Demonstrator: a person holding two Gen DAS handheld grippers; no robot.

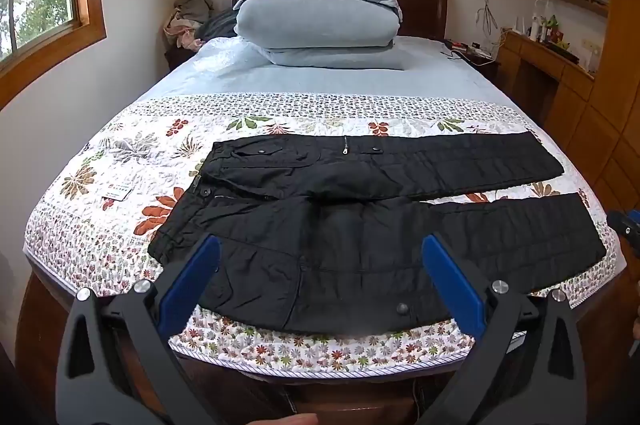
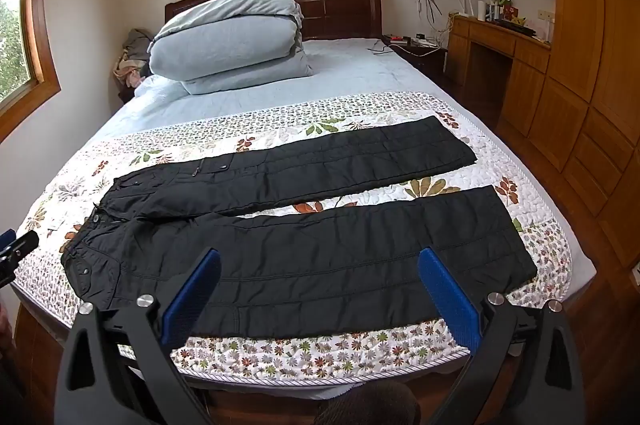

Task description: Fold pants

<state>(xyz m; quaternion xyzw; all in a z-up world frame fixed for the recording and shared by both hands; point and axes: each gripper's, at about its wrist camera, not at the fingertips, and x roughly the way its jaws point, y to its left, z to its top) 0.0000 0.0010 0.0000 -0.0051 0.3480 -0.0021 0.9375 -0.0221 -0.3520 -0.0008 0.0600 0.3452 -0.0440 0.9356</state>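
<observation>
Both grippers, left [image 1: 320,265] and right [image 2: 318,277], are hovering wide open, empty, over pants [image 2: 300,245] lying flat along the bed's [image 1: 320,349] near edge.

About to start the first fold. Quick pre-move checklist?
1. Pants flat on quilt, legs spread apart: ok.
2. Left gripper jaws open, nothing held: ok.
3. Right gripper jaws open, nothing held: ok.
4. Near leg free of clutter: ok.
5. Folded duvet far from pants: ok.
6. Waist button done up: cannot tell.
</observation>
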